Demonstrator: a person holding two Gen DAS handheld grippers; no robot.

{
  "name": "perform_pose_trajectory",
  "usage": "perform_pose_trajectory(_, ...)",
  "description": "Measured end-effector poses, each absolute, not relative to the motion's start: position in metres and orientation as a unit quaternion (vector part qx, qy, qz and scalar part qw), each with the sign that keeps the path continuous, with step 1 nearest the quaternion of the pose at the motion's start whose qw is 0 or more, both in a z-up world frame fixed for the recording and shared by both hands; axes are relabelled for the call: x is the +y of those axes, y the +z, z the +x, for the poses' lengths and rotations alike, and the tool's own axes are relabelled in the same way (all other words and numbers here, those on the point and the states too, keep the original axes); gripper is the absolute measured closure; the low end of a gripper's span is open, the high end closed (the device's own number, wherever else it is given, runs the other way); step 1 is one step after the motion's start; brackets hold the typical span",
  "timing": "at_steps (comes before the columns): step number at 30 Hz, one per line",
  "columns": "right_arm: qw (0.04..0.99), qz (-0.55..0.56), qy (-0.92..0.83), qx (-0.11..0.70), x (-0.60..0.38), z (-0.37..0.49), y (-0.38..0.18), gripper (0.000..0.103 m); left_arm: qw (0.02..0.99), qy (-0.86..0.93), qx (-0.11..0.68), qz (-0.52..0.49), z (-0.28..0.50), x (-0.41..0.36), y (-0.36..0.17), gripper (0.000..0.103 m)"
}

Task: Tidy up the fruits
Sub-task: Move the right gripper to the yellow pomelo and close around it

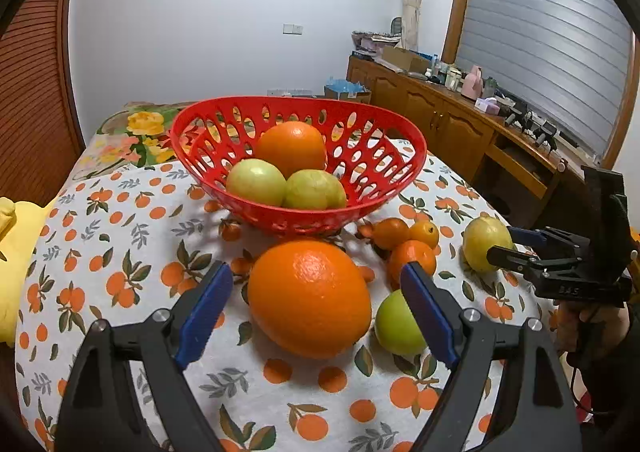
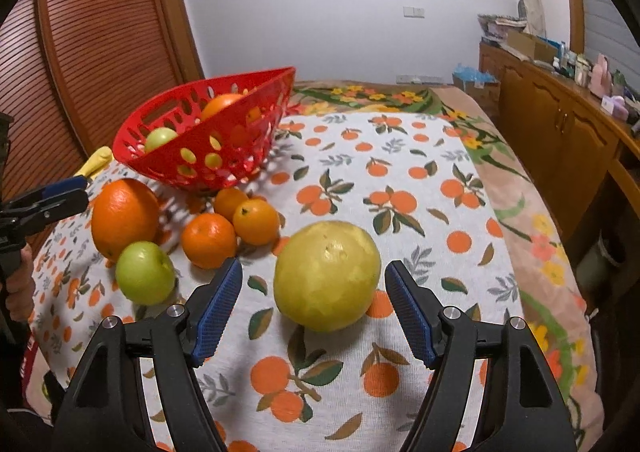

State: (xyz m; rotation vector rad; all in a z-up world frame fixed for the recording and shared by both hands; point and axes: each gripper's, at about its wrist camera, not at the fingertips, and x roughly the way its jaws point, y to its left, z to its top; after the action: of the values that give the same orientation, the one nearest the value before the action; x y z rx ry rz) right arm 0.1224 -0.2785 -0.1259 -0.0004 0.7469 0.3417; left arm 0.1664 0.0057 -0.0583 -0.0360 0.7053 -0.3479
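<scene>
My left gripper (image 1: 316, 272) is open, its blue pads on either side of a large orange (image 1: 310, 298) without touching it. My right gripper (image 2: 314, 266) is open too, flanking a yellow-green round fruit (image 2: 326, 276) with a gap on both sides. Behind the fruits stands a red perforated basket (image 1: 376, 172) with an orange (image 1: 292, 148) and two pale green fruits (image 1: 256, 182) inside. Loose on the cloth between the grippers lie a green apple (image 1: 394, 326) and three small mandarins (image 1: 412, 256).
The table carries an orange-print cloth (image 2: 400, 180), with a floral cover beyond it. A cluttered wooden sideboard (image 1: 460, 120) runs along the right. A slatted wooden door (image 1: 32, 92) stands to the left and a yellow cloth (image 1: 16, 252) lies at the left table edge.
</scene>
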Motion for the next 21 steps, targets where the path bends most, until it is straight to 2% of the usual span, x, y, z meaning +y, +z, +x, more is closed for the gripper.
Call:
perform_pose_trajectory(12, 0.914, 0.022, 0.164, 0.371, -0.281, 0.128, -0.139, 0.028, 0.916, -0.165, 0.364, -0.012, 0.171, -0.002, -0.074, 0.017)
perform_pose_trajectory(17, 0.911, 0.033, 0.160, 0.380, -0.286, 0.129, -0.143, 0.042, 0.913, -0.161, 0.374, -0.012, 0.176, -0.004, -0.082, 0.017)
perform_pose_trajectory(21, 0.912, 0.021, 0.159, 0.377, -0.282, 0.128, -0.143, 0.042, 0.913, -0.155, 0.378, -0.013, 0.181, -0.004, -0.086, 0.017)
